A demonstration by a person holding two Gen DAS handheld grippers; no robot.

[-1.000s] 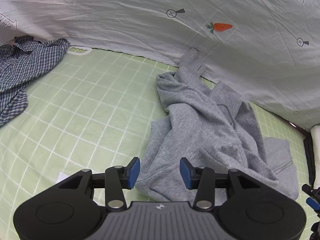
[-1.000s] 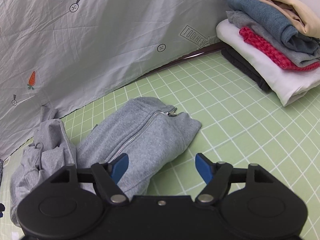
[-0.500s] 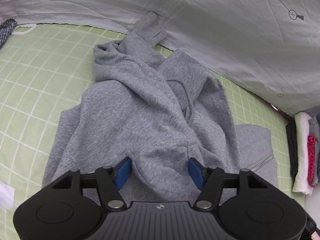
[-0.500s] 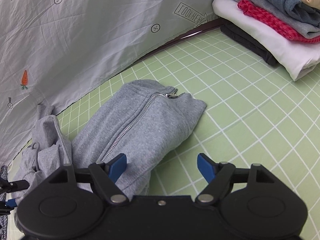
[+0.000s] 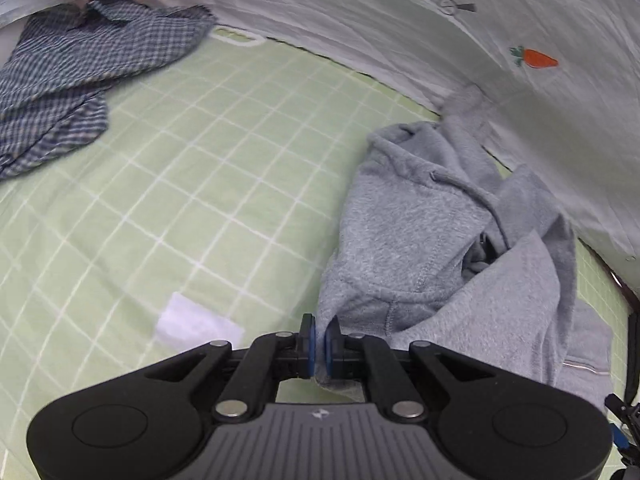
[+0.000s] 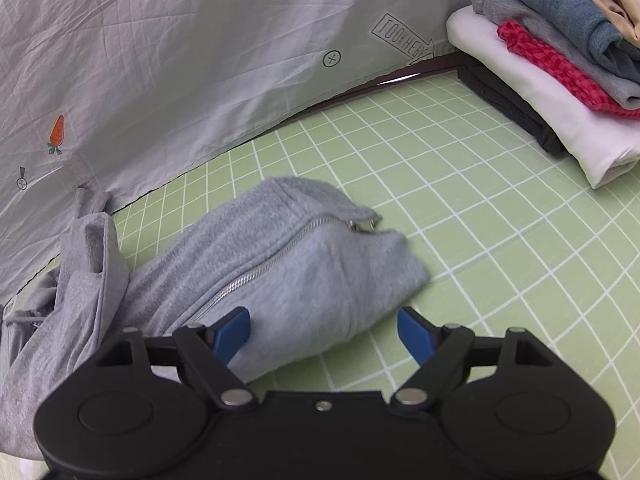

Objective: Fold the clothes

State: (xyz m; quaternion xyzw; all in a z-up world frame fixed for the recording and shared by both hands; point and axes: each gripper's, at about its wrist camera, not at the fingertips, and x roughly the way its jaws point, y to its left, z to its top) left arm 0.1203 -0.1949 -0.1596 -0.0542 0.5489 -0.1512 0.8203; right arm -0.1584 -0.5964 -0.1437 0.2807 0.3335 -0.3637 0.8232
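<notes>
Pinching the grey hoodie [image 5: 432, 232] edge, the left hand-held gripper [image 5: 319, 342] is clenched; the right hand-held gripper [image 6: 323, 330] hovers released above the hoodie's zipper side. Next, probably spread it flat on the bed [image 5: 192, 152].

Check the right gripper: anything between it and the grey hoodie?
Nothing visible. The right gripper is open, and the zipped part of the grey hoodie lies straight ahead on the green checked sheet with no other item between. The left gripper is already shut on a hoodie edge.
</notes>
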